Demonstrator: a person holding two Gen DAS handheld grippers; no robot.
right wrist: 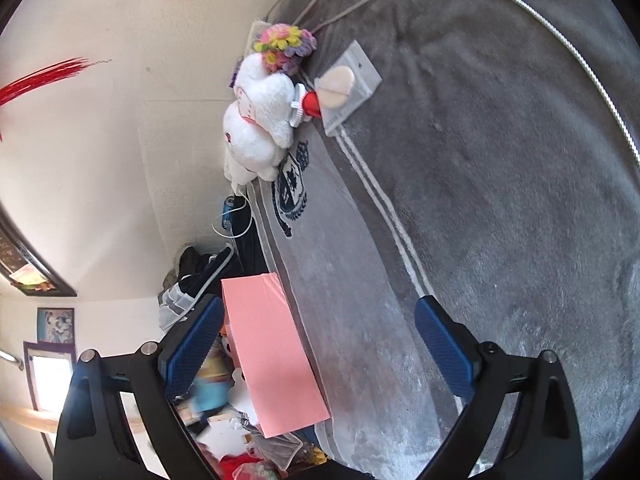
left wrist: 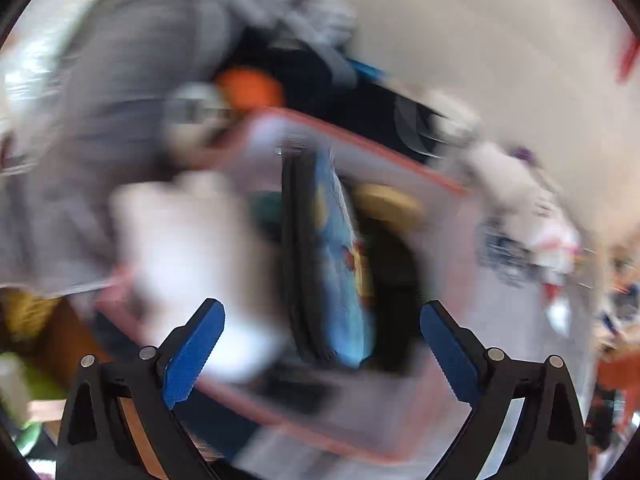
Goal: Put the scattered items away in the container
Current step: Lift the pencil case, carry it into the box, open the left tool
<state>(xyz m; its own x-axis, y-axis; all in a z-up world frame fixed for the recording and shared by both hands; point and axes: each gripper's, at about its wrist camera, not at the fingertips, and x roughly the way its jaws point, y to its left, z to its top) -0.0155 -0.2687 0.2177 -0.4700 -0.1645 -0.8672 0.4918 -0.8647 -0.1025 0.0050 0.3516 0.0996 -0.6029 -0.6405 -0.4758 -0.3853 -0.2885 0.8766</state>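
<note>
The left wrist view is heavily blurred. My left gripper is open and empty above a pink-rimmed container. Inside the container lie a blue patterned item with a black edge, a white soft item and a tan round thing. My right gripper is open and empty over a grey blanket. The pink container shows beside its left finger. A white plush toy, a knitted flower bunch and a clear packet with round pads lie at the blanket's far edge.
A grey cord runs across the blanket. Dark clothes and a bag lie beside the container near the cream wall. Colourful clutter sits below the container. An orange object lies beyond the container.
</note>
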